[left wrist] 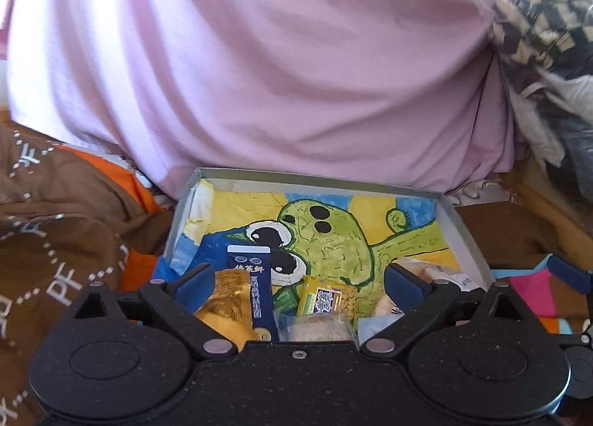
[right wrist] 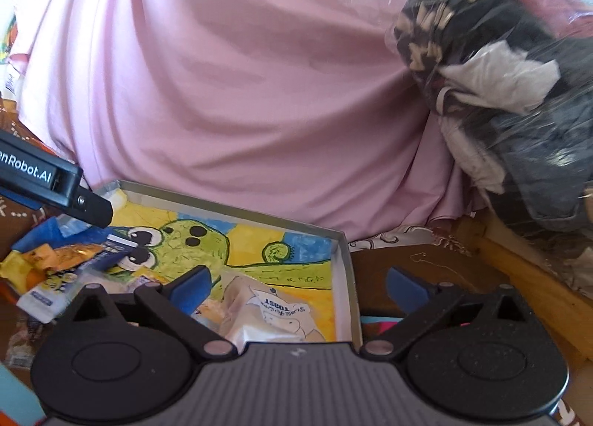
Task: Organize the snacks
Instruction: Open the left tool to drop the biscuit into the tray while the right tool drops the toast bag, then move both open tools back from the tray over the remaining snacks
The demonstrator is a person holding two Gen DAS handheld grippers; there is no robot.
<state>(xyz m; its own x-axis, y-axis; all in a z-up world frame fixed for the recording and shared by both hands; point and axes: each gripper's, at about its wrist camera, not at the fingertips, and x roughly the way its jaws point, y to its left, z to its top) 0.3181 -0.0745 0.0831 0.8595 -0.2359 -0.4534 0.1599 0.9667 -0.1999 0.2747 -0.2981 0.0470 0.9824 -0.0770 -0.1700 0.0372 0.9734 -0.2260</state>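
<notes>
Your left tool point(left wrist: 296, 283) hangs with fingers spread wide over the snacks: a gold packet point(left wrist: 226, 301), a blue sachet point(left wrist: 255, 285) and a yellow wrapper point(left wrist: 326, 296). They lie in the tray point(left wrist: 459, 233). Your right tool point(right wrist: 300, 287) also gapes, straddling the tray's edge above the toast pack point(right wrist: 270, 311). Pink cloth point(right wrist: 241, 73) looms behind.

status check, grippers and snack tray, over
Left gripper open, empty, over snack packets. Right gripper open, empty, over toast packet. Tray holds several packets; more loose off its left edge. Nothing blocking.
</notes>
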